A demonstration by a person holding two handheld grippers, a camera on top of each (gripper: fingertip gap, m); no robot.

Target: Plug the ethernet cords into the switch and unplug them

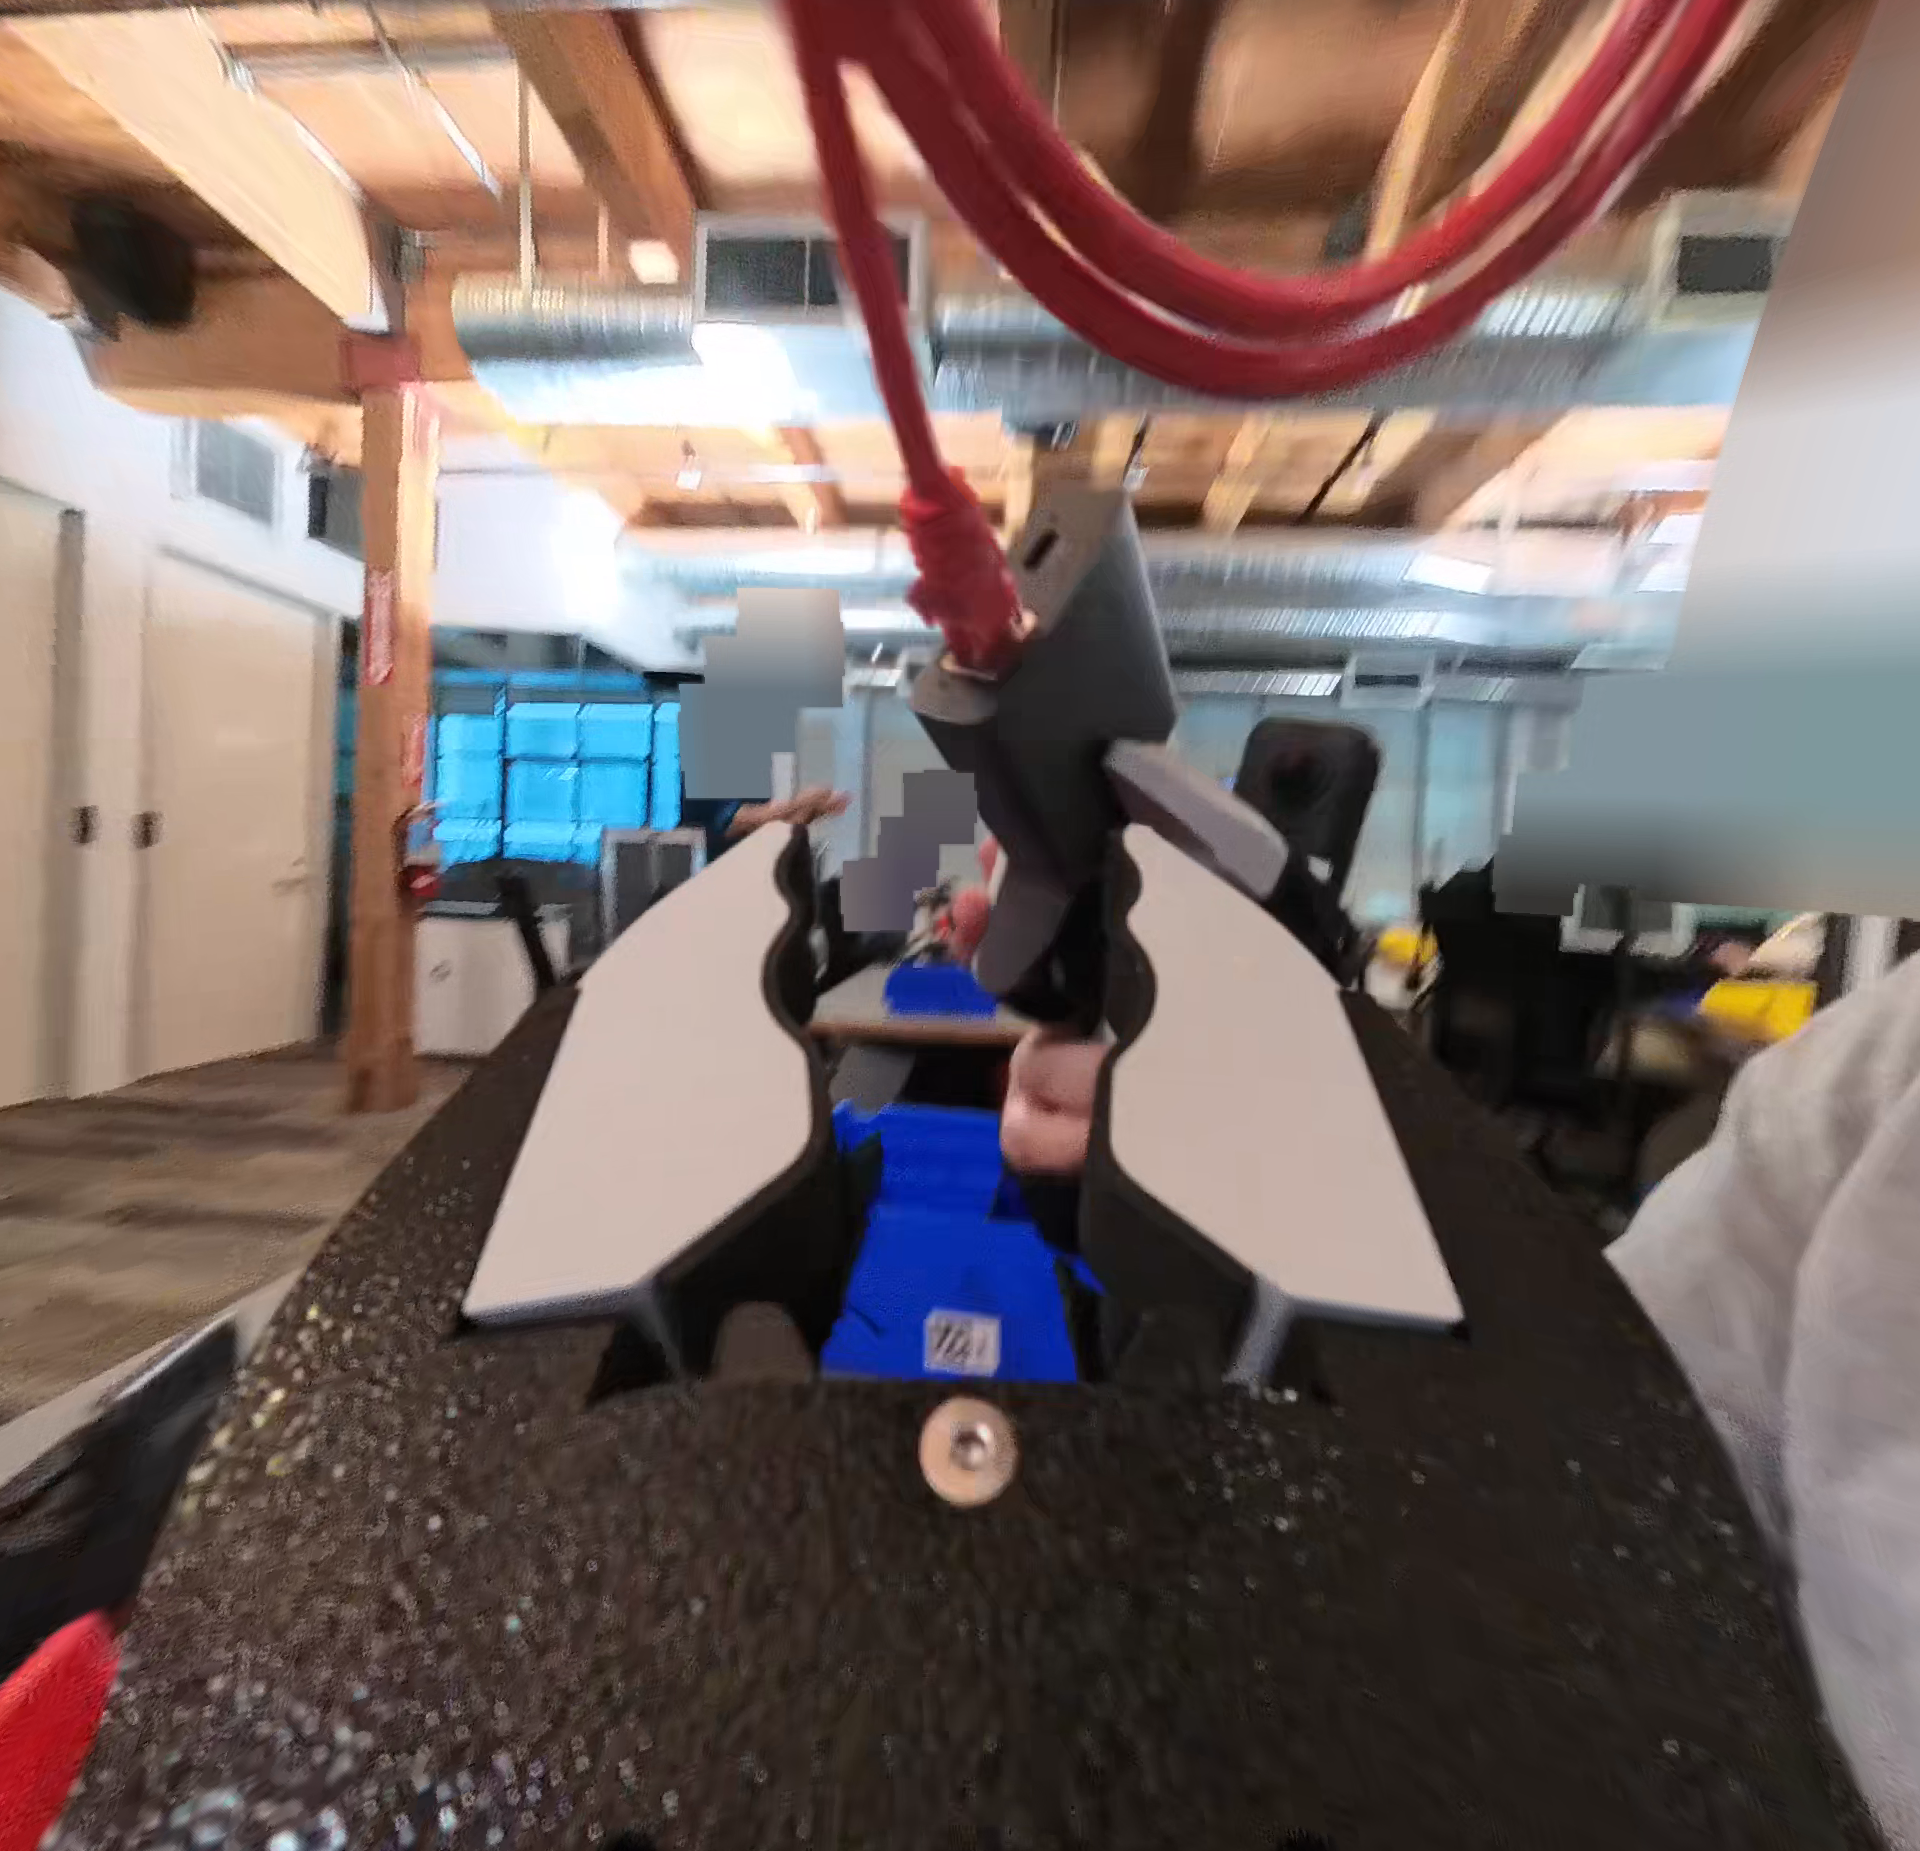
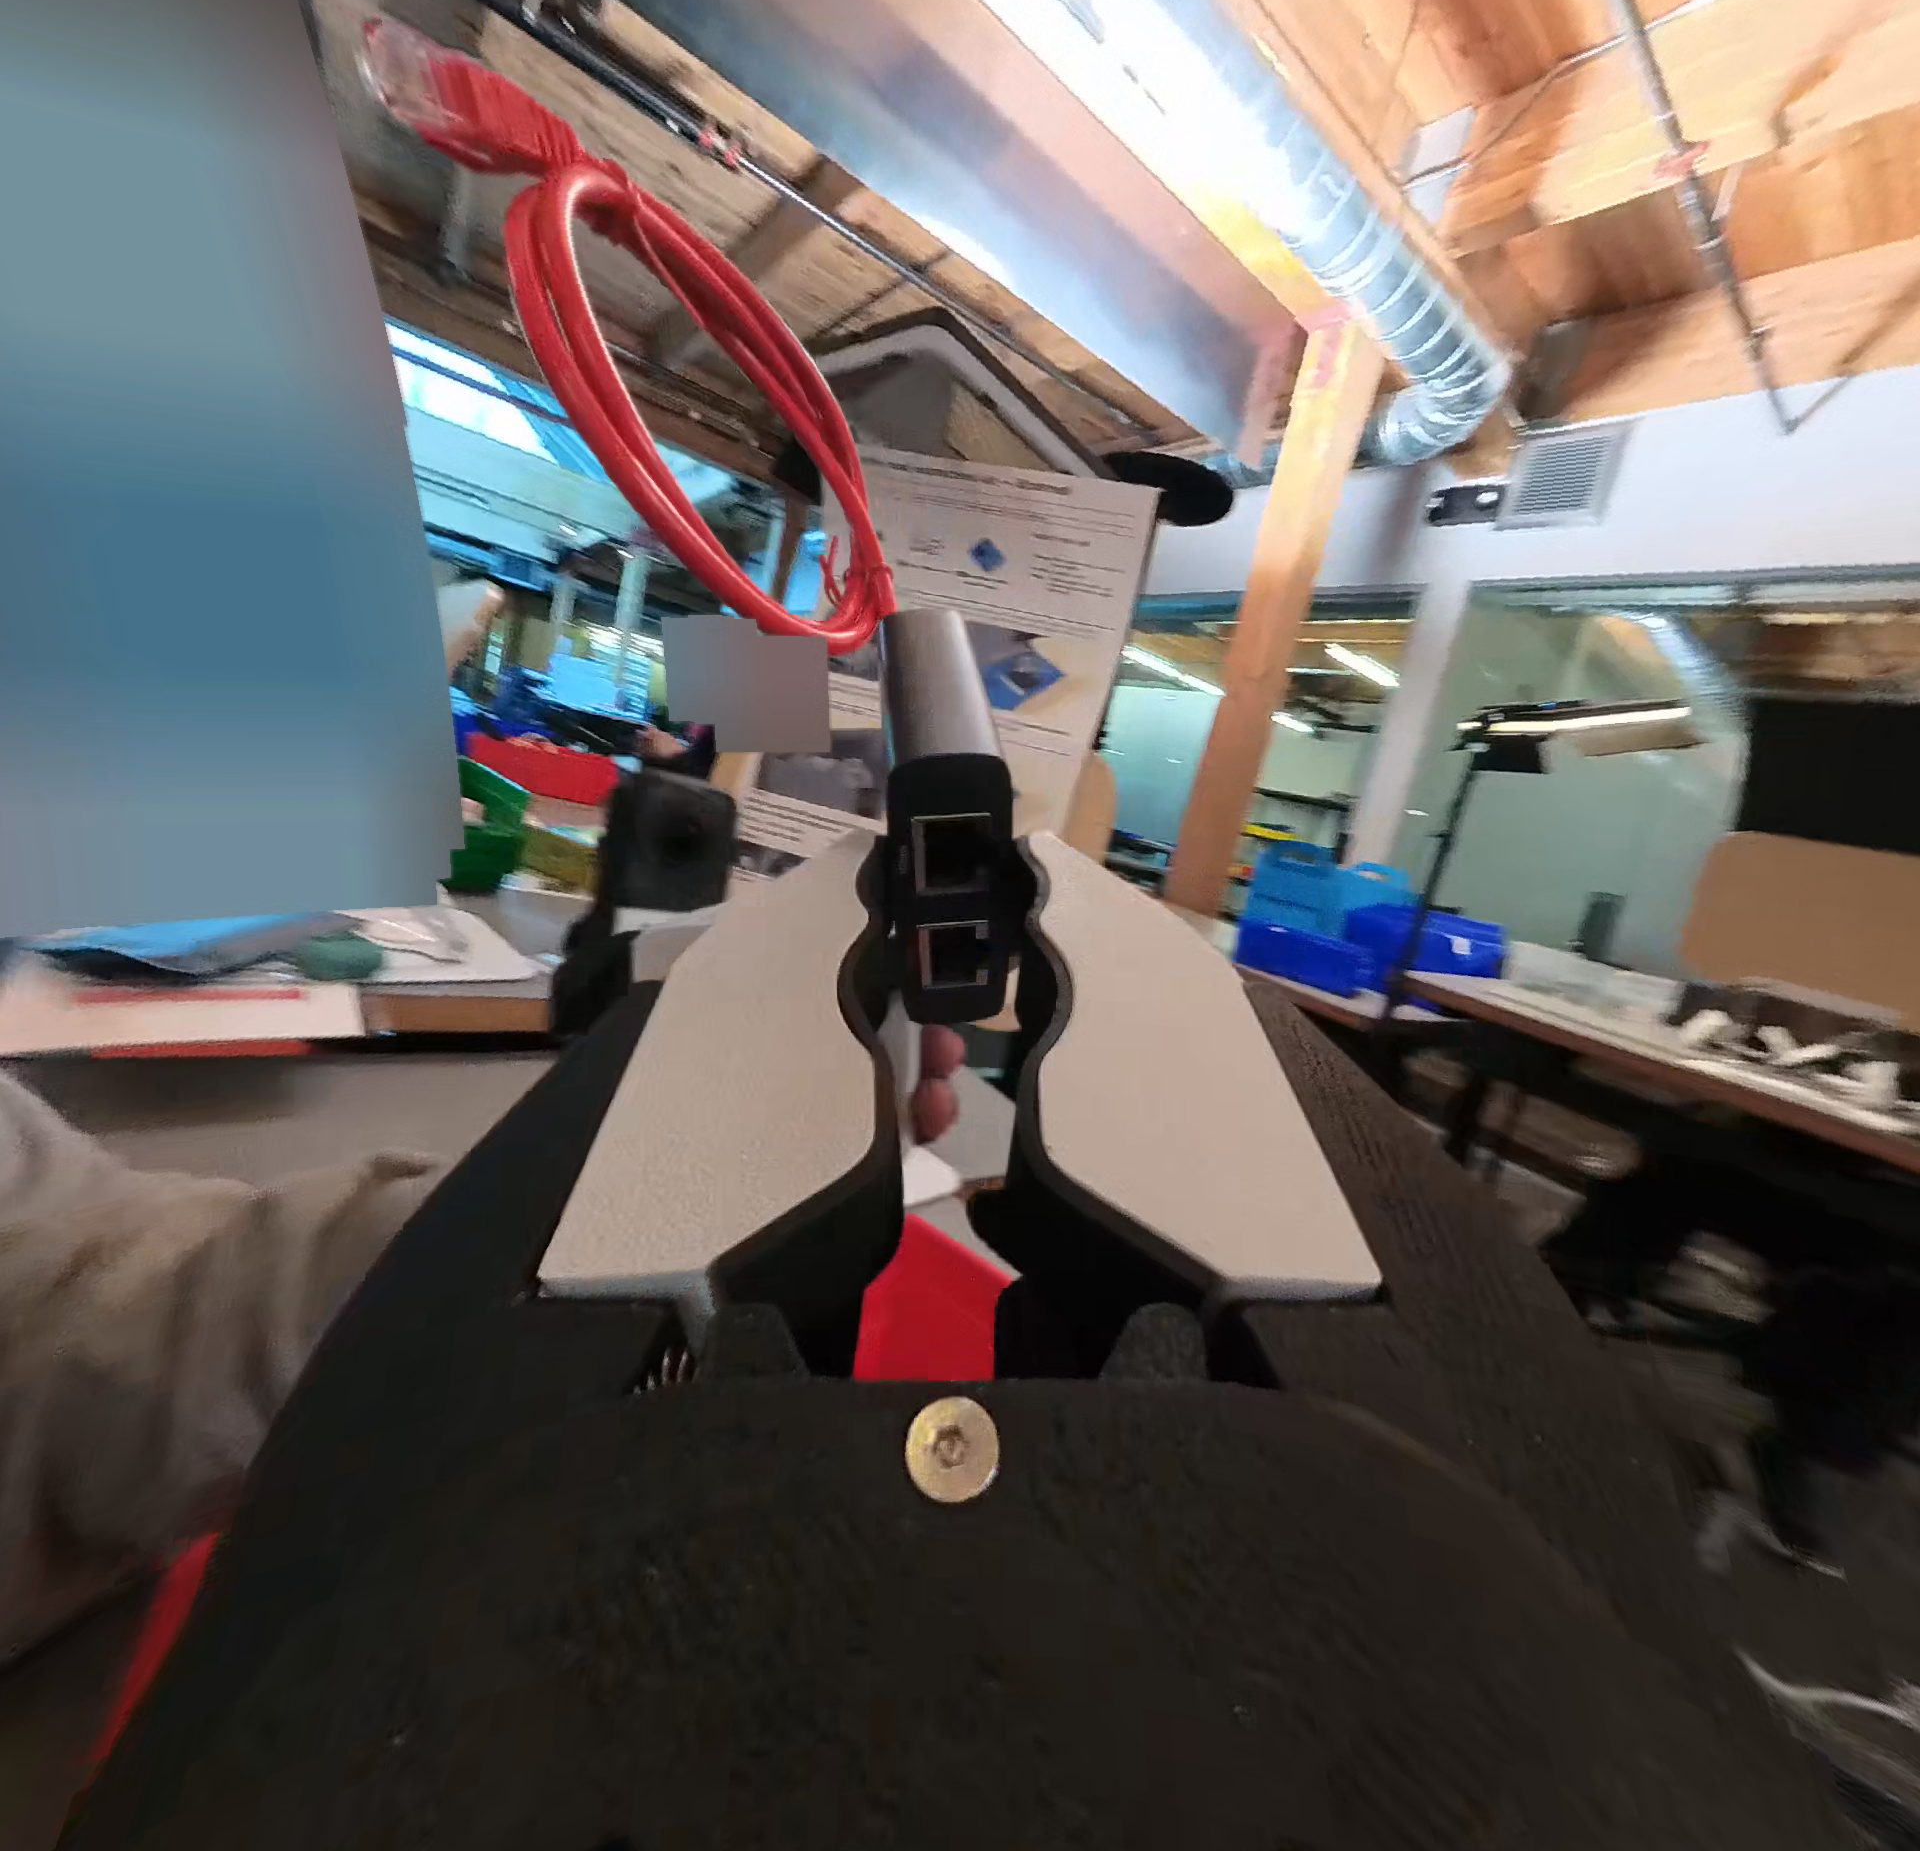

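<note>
My right gripper (image 2: 951, 851) is shut on the black end of a grey adapter box (image 2: 940, 700), held up in the air. Two empty network ports (image 2: 951, 908) on that end face the camera. A coiled red network cable (image 2: 686, 399) rises from the box's far end, with a loose plug (image 2: 436, 76) at the top left. In the left wrist view the same box (image 1: 1060, 679) hangs tilted just beyond my left gripper (image 1: 956, 856), which is open and holds nothing. The cable's red plug (image 1: 956, 575) sits in the box. The right gripper's finger (image 1: 1195, 825) grips it from the right.
A person's fingertip (image 1: 1039, 1105) shows between the left jaws, and a pale sleeve (image 1: 1766, 1282) is at the right. Tables hold blue bins (image 2: 1351, 918) and papers (image 2: 208, 1001). A wooden post (image 2: 1268, 638) and a poster board (image 2: 1018, 575) stand behind.
</note>
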